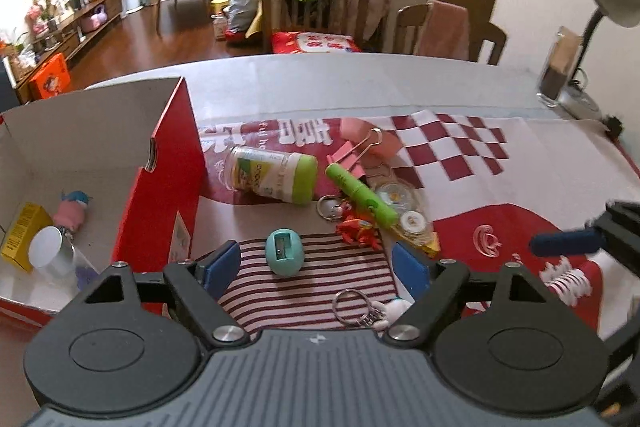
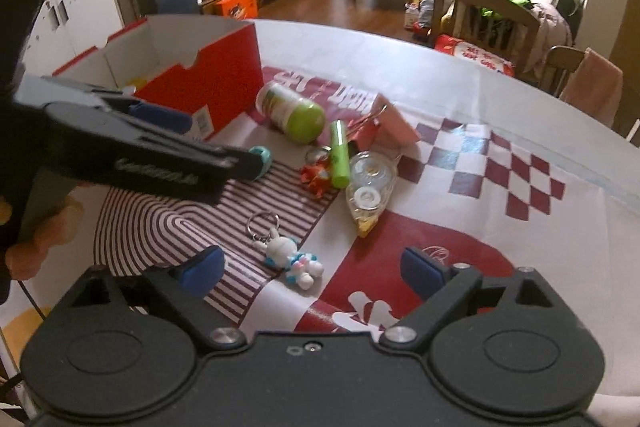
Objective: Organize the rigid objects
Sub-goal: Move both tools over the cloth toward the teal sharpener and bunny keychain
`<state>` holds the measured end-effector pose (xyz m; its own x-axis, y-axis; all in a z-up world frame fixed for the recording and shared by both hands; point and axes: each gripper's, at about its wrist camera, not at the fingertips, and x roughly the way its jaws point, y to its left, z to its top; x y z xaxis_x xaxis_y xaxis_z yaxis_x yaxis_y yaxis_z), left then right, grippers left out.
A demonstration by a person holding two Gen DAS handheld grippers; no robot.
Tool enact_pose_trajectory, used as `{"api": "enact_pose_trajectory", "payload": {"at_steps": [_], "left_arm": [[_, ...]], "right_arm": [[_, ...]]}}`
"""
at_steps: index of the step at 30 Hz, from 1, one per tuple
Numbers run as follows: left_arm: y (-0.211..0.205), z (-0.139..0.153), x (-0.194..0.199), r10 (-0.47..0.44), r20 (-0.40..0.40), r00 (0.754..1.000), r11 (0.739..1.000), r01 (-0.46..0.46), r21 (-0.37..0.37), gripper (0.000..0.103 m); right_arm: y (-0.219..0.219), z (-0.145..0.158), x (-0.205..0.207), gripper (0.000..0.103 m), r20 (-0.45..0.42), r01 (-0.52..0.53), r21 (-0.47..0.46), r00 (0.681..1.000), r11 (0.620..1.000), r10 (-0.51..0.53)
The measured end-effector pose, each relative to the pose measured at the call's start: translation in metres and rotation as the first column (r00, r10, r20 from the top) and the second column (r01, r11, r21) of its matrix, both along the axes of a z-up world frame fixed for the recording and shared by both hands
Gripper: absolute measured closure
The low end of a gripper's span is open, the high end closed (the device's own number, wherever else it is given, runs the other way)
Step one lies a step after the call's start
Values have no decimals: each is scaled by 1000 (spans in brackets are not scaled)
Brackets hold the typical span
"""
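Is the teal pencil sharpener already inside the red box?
No, the teal pencil sharpener lies on the striped cloth outside the red box.

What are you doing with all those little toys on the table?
A person is tidying small things into the red box with two hand-held grippers. The left gripper is open over the teal sharpener. The right gripper is open over the white keychain. Neither is grabbed yet. A few things already lie in the box.
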<state>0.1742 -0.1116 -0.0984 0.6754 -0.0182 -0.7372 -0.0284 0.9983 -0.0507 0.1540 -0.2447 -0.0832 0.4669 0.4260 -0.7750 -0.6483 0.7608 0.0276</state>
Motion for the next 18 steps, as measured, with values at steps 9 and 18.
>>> {"api": "enact_pose_trajectory", "payload": {"at_steps": [9,18], "left_arm": [[0,-27,21,73,-24,997,997,-73,32,20],[10,-51,41,93,-80,992,995,-91,34,31]], "right_arm": [[11,-23,14,26,-53,-30,-17,998,999,29],[24,-40,22,43,-76,-70,-41,995,997,66]]}}
